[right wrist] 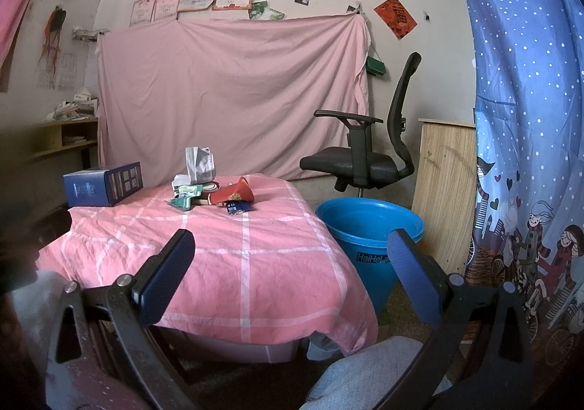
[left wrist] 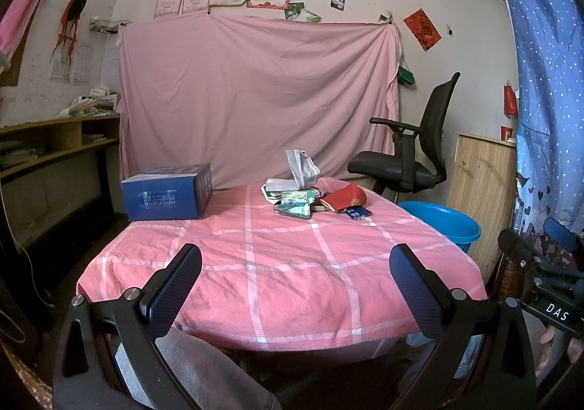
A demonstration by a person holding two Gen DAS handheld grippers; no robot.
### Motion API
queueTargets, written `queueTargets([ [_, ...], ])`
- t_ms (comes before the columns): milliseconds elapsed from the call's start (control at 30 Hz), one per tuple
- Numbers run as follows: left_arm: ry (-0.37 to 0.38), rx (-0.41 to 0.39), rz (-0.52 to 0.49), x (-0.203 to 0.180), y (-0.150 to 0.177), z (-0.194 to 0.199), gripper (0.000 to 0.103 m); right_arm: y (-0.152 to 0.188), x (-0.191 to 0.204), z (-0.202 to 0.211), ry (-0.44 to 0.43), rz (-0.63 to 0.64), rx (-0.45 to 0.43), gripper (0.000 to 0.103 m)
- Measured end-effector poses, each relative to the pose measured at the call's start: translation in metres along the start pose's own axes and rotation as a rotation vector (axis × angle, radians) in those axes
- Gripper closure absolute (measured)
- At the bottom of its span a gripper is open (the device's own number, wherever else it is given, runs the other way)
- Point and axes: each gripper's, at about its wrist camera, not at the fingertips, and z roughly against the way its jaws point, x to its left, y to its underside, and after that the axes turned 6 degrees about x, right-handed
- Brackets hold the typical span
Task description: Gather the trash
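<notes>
A pile of trash (left wrist: 310, 196) lies at the far side of the table with the pink checked cloth (left wrist: 284, 264): a grey crumpled bag (left wrist: 301, 165), green packets (left wrist: 294, 205), a red wrapper (left wrist: 345, 200) and a small blue packet (left wrist: 359, 213). The pile also shows in the right wrist view (right wrist: 210, 191). A blue bin (right wrist: 368, 227) stands on the floor right of the table, and shows in the left wrist view (left wrist: 443, 223). My left gripper (left wrist: 295, 286) is open and empty over the near table edge. My right gripper (right wrist: 292, 271) is open and empty near the table's right corner.
A dark blue box (left wrist: 168, 192) sits on the far left of the table. A black office chair (right wrist: 365, 154) stands behind the bin, a wooden cabinet (right wrist: 443, 183) to its right. A blue dotted curtain (right wrist: 529, 118) hangs at right. Shelves (left wrist: 54, 143) line the left wall.
</notes>
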Motion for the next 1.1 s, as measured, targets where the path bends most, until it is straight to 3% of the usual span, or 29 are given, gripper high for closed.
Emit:
queueTargets([
  [1100,0.001,0.001,0.002,0.0014,-0.0009,0.0008,0.002,0.0008,-0.0031,-0.0002,-0.001,-0.002,0.005,0.0],
])
